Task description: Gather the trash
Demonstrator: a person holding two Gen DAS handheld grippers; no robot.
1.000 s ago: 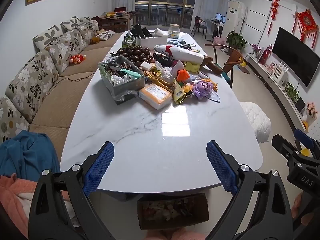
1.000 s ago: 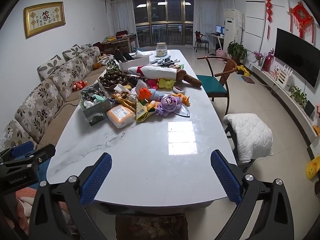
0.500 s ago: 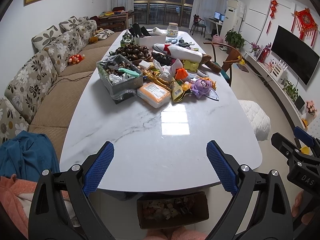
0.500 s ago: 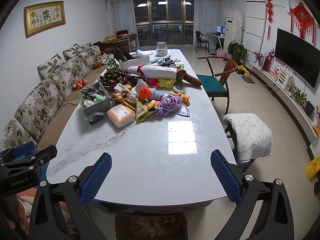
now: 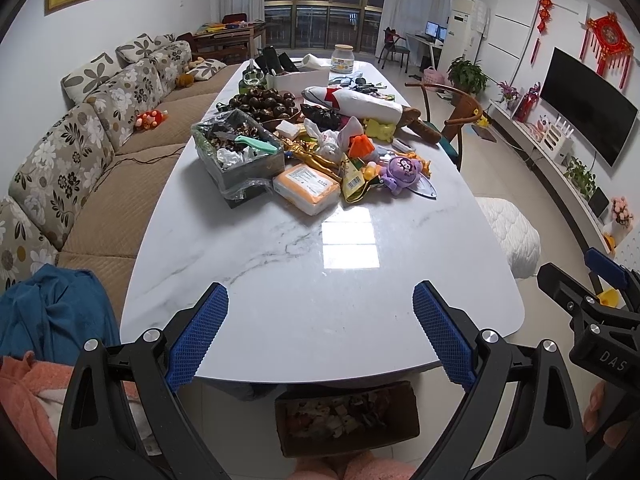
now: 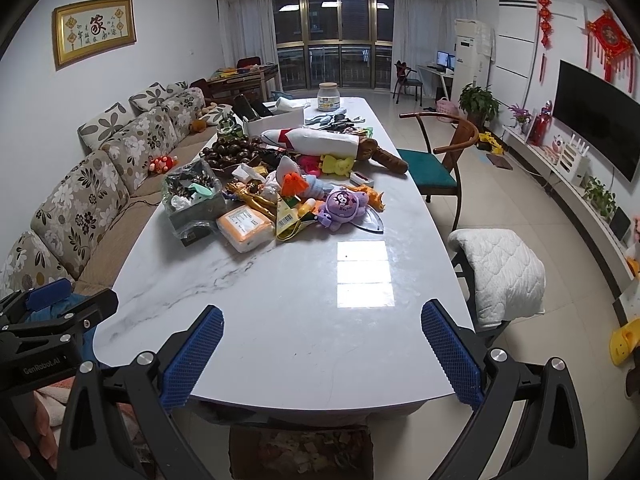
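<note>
A pile of clutter lies mid-table on the white marble table (image 5: 304, 280): a bag-lined grey box of scraps (image 5: 236, 152), an orange pack (image 5: 306, 188), a yellow wrapper (image 5: 352, 180), a purple plush toy (image 5: 402, 172) and a white plastic bag (image 5: 330, 140). A brown box of trash (image 5: 346, 418) sits on the floor under the near table edge. My left gripper (image 5: 320, 332) is open and empty over the near edge. My right gripper (image 6: 322, 354) is open and empty beside it; the same pile (image 6: 280, 196) shows ahead of it.
A floral sofa (image 5: 80, 152) runs along the table's left side, with blue cloth (image 5: 52, 316) on its near end. A wooden chair (image 6: 436, 160) and a quilted stool (image 6: 500, 268) stand right of the table. Dark round fruits (image 5: 260, 102) and a white jar (image 5: 343, 58) sit farther back.
Both grippers stay open and empty. The left wrist view has tilted up and in slightly, so the pile sits a little lower in frame. The right view is nearly unchanged.
</note>
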